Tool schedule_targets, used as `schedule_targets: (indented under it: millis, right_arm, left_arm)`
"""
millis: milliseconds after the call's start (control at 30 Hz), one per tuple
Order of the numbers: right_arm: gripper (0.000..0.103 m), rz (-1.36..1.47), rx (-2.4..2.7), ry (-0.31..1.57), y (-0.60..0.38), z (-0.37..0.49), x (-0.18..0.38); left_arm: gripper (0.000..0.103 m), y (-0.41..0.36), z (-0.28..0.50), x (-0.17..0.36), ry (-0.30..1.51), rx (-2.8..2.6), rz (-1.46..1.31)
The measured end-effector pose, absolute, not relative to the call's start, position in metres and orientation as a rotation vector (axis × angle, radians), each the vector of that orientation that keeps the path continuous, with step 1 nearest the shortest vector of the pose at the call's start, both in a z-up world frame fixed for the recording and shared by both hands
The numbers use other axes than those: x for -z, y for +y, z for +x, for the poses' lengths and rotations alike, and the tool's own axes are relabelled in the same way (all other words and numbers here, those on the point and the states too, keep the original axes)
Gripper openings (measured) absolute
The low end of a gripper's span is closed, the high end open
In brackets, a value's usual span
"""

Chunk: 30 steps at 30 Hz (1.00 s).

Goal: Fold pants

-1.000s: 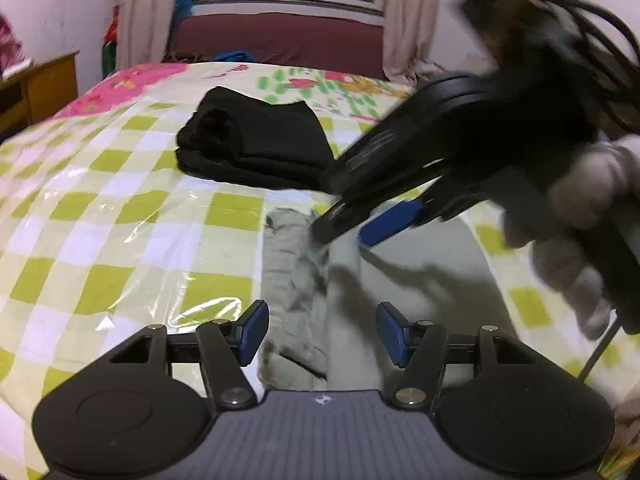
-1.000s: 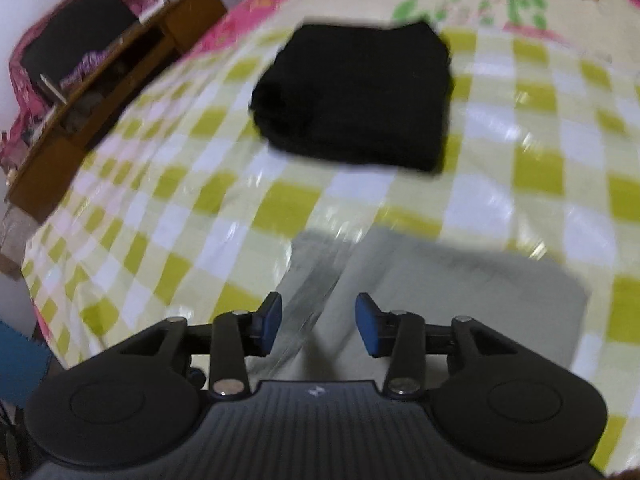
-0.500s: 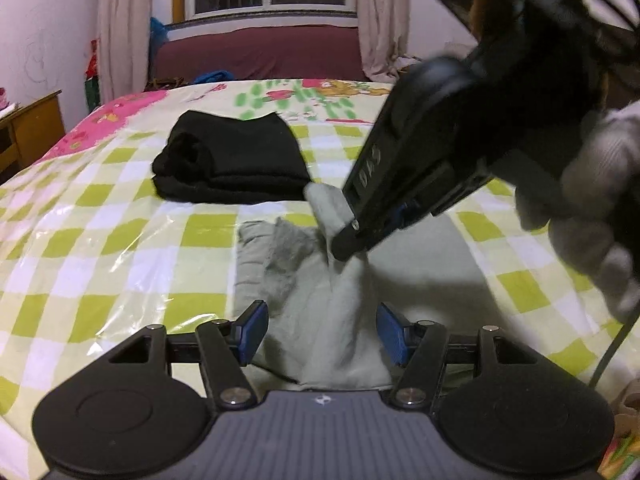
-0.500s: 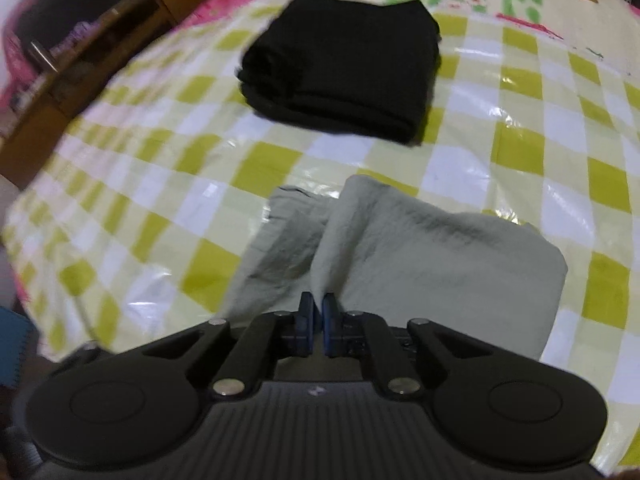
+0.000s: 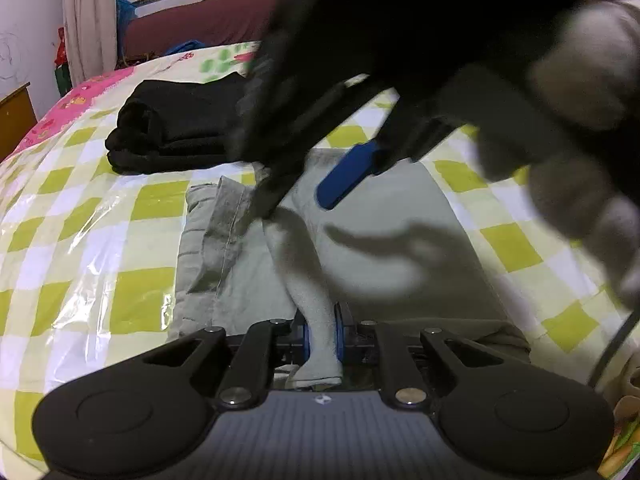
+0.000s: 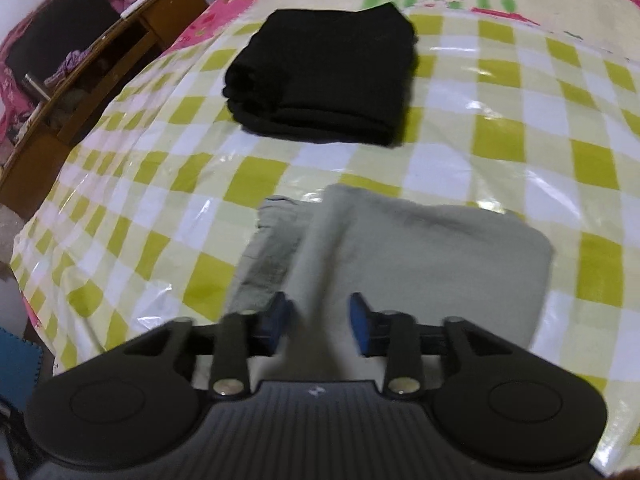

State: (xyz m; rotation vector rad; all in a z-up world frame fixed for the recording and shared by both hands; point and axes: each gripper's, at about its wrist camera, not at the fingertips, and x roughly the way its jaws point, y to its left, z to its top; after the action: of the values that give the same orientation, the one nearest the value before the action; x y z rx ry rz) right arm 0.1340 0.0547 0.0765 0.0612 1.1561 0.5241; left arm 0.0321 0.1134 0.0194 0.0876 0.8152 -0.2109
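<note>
Behind both grippers runs a bed covered by a glossy yellow-green and white checked plastic sheet [image 6: 500, 152], with a pink floral border at its far edge. On this sheet lie the grey-green cloth pants [image 6: 432, 248], partly folded into a flat pad, with a looser, wrinkled layer showing along their left side.

The left gripper [image 5: 321, 332] is clenched on a narrow raised ridge of the pants fabric; its blue pads press the cloth from both sides, and the ridge runs forward from the jaws toward the far edge of the pad.

The right gripper [image 6: 320, 324] has its jaws opening. A blurred fold of the pants stands between the blue pads, which do not press on it. In the left wrist view this gripper and the grey-gloved hand [image 5: 576, 128] holding it cross in front of the left gripper, blocking most of the upper right field and casting a shadow on the pants.

Ahead of both grippers, beyond the pants and apart from them, sits a folded stack of black garments [image 6: 324, 76]. A brown wooden shelf unit [image 6: 92, 80] stands far left of the right gripper, beside the bed.
</note>
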Motion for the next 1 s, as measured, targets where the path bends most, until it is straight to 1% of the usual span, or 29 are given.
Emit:
schedule_targets:
  millis: [67,100,133,200,233,333,467,533,600,733,800,900,967,1000]
  right_arm:
    - [0.043,0.011,-0.514,1.165,0.065,0.136,-0.070]
    - [0.040,-0.022,-0.495,1.155,0.068,0.137,-0.067]
    - [0.030,-0.043,-0.476,1.153,0.066,0.139,-0.063]
    - [0.005,0.008,-0.460,1.203,0.054,0.147,-0.056]
    - [0.004,0.047,-0.457,1.214,0.048,0.149,-0.058]
    - [0.004,0.076,-0.500,1.146,0.046,0.140,-0.088]
    - [0.004,0.074,-0.608,1.053,0.066,0.128,-0.137]
    - [0.004,0.068,-0.637,1.037,0.078,0.127,-0.147]
    - [0.005,0.049,-0.631,1.049,0.091,0.134,-0.140]
    - [0.007,0.004,-0.606,1.115,0.126,0.151,-0.097]
    - [0.007,-0.057,-0.626,1.107,0.146,0.148,-0.077]
    - [0.013,-0.179,-0.644,1.092,0.172,0.140,-0.054]
    - [0.016,-0.224,-0.665,1.074,0.178,0.133,-0.048]
    - [0.020,-0.231,-0.678,1.067,0.179,0.130,-0.049]
  left_arm:
    - [0.027,0.115,0.029,-0.019,0.805,0.216,0.078]
    - [0.027,0.116,0.029,-0.021,0.801,0.219,0.070]
    - [0.026,0.119,0.028,-0.021,0.795,0.220,0.062]
    - [0.026,0.124,0.026,-0.023,0.785,0.223,0.044]
    - [0.026,0.127,0.026,-0.024,0.778,0.225,0.030]
    - [0.025,0.140,0.021,-0.036,0.734,0.229,-0.023]
    - [0.025,0.167,0.014,-0.061,0.672,0.219,-0.093]
    - [0.025,0.182,0.014,-0.065,0.670,0.215,-0.135]
    - [0.025,0.194,0.019,-0.060,0.688,0.194,-0.165]
    - [0.025,0.214,0.033,-0.032,0.772,0.114,-0.210]
    - [0.025,0.218,0.034,-0.019,0.809,0.100,-0.252]
    - [0.025,0.218,0.028,-0.011,0.822,0.091,-0.275]
    - [0.025,0.220,0.025,-0.012,0.823,0.089,-0.296]
    - [0.025,0.223,0.024,-0.012,0.820,0.092,-0.315]
